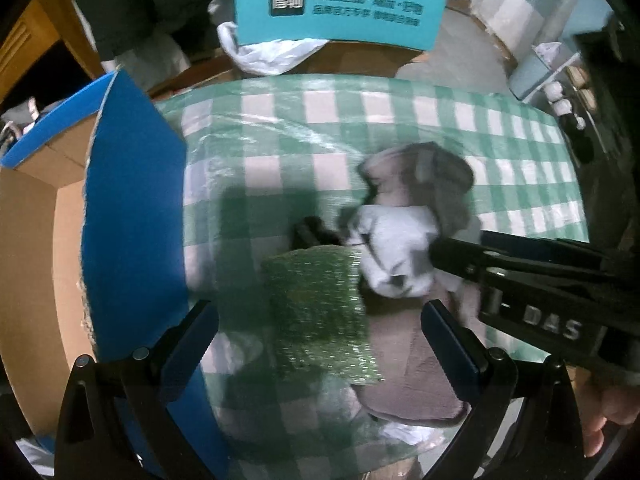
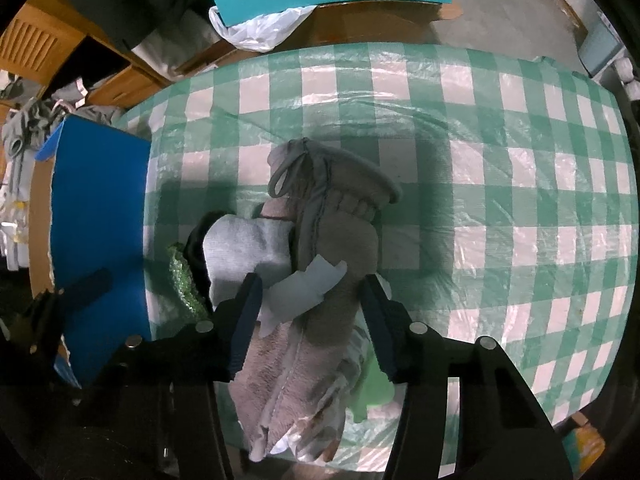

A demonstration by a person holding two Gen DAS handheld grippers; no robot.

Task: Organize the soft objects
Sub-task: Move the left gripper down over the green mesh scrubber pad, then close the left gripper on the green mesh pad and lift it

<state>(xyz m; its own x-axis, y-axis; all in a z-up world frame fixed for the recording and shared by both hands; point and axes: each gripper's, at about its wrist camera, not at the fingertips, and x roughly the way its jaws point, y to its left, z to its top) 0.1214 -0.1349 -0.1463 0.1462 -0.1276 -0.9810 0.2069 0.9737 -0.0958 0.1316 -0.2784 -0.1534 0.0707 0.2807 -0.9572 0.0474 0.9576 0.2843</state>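
Note:
A pile of soft things lies on the green-checked tablecloth [image 2: 500,128]: a long taupe fleece piece [image 2: 340,248] with a grey loop, a light grey sock [image 2: 244,252], a white paper scrap [image 2: 308,288], a black item [image 2: 196,240] and a green glittery sponge [image 1: 320,316]. My left gripper [image 1: 320,332] is open, with the sponge between its fingers. My right gripper [image 2: 308,320] is open, its fingers on either side of the fleece piece and paper scrap. It also shows in the left wrist view [image 1: 520,276], reaching in from the right beside the grey sock [image 1: 396,248].
An open cardboard box with blue flaps [image 1: 132,208] stands at the table's left edge. A teal printed box [image 1: 340,8] and a white plastic bag [image 1: 272,52] sit behind the table. Wooden furniture [image 2: 36,48] and clothes lie at far left.

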